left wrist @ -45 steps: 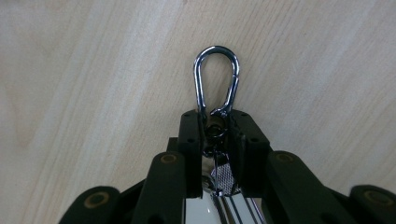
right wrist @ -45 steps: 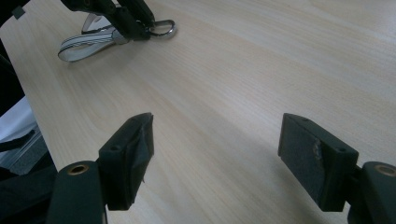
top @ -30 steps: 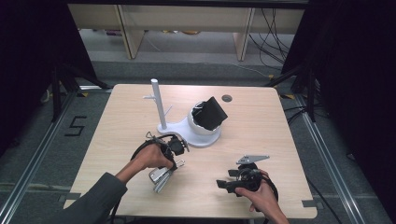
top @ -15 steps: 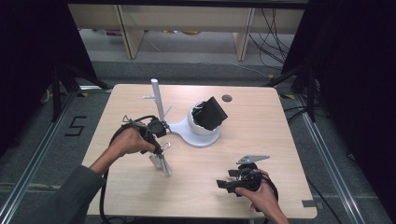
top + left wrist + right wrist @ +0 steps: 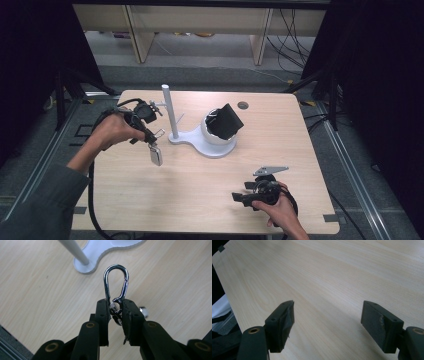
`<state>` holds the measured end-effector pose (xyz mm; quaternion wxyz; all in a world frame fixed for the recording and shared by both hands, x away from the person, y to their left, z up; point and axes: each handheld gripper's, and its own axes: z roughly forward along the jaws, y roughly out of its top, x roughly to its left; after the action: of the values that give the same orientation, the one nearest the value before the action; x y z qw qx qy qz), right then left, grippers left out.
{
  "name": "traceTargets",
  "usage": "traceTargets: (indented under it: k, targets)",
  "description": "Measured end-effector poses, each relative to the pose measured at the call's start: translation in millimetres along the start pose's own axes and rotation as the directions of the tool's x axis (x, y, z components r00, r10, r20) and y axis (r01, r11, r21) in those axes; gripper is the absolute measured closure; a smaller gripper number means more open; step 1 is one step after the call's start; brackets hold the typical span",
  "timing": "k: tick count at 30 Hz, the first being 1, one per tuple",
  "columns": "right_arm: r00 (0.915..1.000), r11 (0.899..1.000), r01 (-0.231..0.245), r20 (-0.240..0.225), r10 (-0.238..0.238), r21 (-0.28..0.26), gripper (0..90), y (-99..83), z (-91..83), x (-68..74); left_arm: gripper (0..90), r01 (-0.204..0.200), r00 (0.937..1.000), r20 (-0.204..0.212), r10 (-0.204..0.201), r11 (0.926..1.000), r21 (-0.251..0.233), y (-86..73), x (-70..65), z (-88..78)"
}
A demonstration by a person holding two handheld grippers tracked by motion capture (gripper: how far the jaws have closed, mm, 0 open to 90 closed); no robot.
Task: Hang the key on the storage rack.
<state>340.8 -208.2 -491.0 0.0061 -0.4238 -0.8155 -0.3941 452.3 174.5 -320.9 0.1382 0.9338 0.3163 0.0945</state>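
A silver carabiner [image 5: 116,280] sticks up from between my left gripper's [image 5: 116,308] jaws, which are shut on its lower end. In the high view, the left gripper [image 5: 151,134] is held above the table's left side, just left of the white post [image 5: 169,111]. A small silver tag [image 5: 156,156] hangs below it from the carabiner. The post stands on a white base [image 5: 186,138] that also carries a white bowl [image 5: 216,136] with a black object [image 5: 228,120] in it. My right gripper [image 5: 245,196] rests open near the front right, its jaws [image 5: 328,315] over bare wood.
The wooden table [image 5: 200,190] has a dark round hole [image 5: 243,105] near its far edge. Wooden shelving [image 5: 195,27] and cables lie beyond the table. A black cable [image 5: 91,195] trails from the left gripper along the table's left side.
My left gripper has carried the carabiner from the table's front centre to the left and farther back, beside the post. The right gripper has stayed in place.
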Motion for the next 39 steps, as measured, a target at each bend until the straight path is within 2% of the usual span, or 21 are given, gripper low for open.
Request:
traceTargets:
  k: [7,8,9,10,12,15,16,18,20,23,26,27,28,31,32,33,39]
  targets:
    - [1.0,1.0,0.002,0.002,-0.002,-0.001,27.9,0.1,0.3,-0.5,75.2,0.039,0.9989,-0.025,-0.039,0.9992,-0.014,-0.2,16.3,-10.6]
    - [1.0,1.0,0.006,0.007,-0.006,-0.002,27.9,0.2,0.1,-1.4,75.2,0.059,0.9977,-0.032,-0.06,0.998,-0.019,0.7,20.6,-14.1]
    - [1.0,1.0,-0.006,0.002,0.006,0.002,27.9,0.0,0.2,-0.2,75.2,0.042,0.9984,-0.038,-0.042,0.9991,-0.007,1.5,23.7,-16.6]
    - [1.0,1.0,0.0,0.0,0.0,0.001,27.9,0.0,0.4,-0.3,75.2,0.064,0.9972,-0.039,-0.065,0.9978,-0.016,1.9,24.0,-17.1]
    - [1.0,1.0,-0.007,-0.003,0.007,0.004,27.9,-0.1,0.8,0.1,75.2,0.056,0.9975,-0.044,-0.056,0.9984,-0.005,2.8,26.1,-19.3]
    - [1.0,1.0,-0.004,-0.005,0.004,0.003,27.9,0.0,0.9,-0.1,75.2,0.068,0.9965,-0.049,-0.068,0.9976,-0.012,4.9,28.9,-23.5]
    - [0.9997,1.0,-0.019,-0.012,0.019,0.001,27.9,-0.4,1.0,1.2,75.2,0.067,0.9962,-0.055,-0.067,0.9977,-0.009,5.9,30.6,-25.3]
    - [1.0,1.0,-0.006,-0.001,0.006,0.004,27.9,0.0,0.7,-0.1,75.2,0.074,0.9953,-0.062,-0.075,0.9971,-0.013,8.1,33.3,-28.2]
    - [0.9998,1.0,-0.019,-0.006,0.019,0.008,27.9,-0.2,0.2,1.3,75.2,0.072,0.9946,-0.073,-0.074,0.9972,-0.019,12.3,36.9,-31.7]
    - [0.9995,1.0,-0.023,-0.019,0.023,0.004,27.9,-0.2,1.7,1.0,75.2,0.095,0.9924,-0.075,-0.098,0.9948,-0.037,16.3,38.3,-32.5]
    - [0.9997,1.0,-0.009,-0.024,0.009,0.0,27.9,-0.3,2.0,0.6,75.2,0.099,0.9924,-0.071,-0.101,0.9947,-0.03,19.0,39.9,-32.6]
    - [0.9997,1.0,-0.009,-0.024,0.009,0.0,27.9,-0.3,2.0,0.6,75.2,0.087,0.9932,-0.075,-0.089,0.9958,-0.03,20.2,41.3,-32.5]
    - [0.9997,1.0,-0.01,-0.022,0.01,0.002,27.9,-0.2,2.3,0.5,75.2,0.107,0.9917,-0.069,-0.109,0.9936,-0.037,22.8,43.0,-32.6]
    - [0.9997,1.0,-0.014,-0.021,0.014,0.0,27.9,-0.3,2.2,0.8,75.1,0.111,0.991,-0.071,-0.113,0.9932,-0.036,25.1,45.1,-32.5]
    - [0.9997,1.0,-0.009,-0.023,0.009,0.003,27.9,-0.2,2.2,0.6,75.1,0.094,0.9926,-0.075,-0.096,0.9952,-0.025,26.4,47.3,-33.2]
    - [0.9996,1.0,-0.01,-0.028,0.01,0.007,27.9,-0.2,2.1,0.8,75.2,0.115,0.9906,-0.07,-0.117,0.9927,-0.039,27.0,46.4,-32.1]
    - [0.9994,1.0,-0.01,-0.032,0.01,0.008,27.9,-0.2,2.0,0.8,75.1,0.123,0.99,-0.066,-0.124,0.9921,-0.025,31.4,50.0,-25.4]
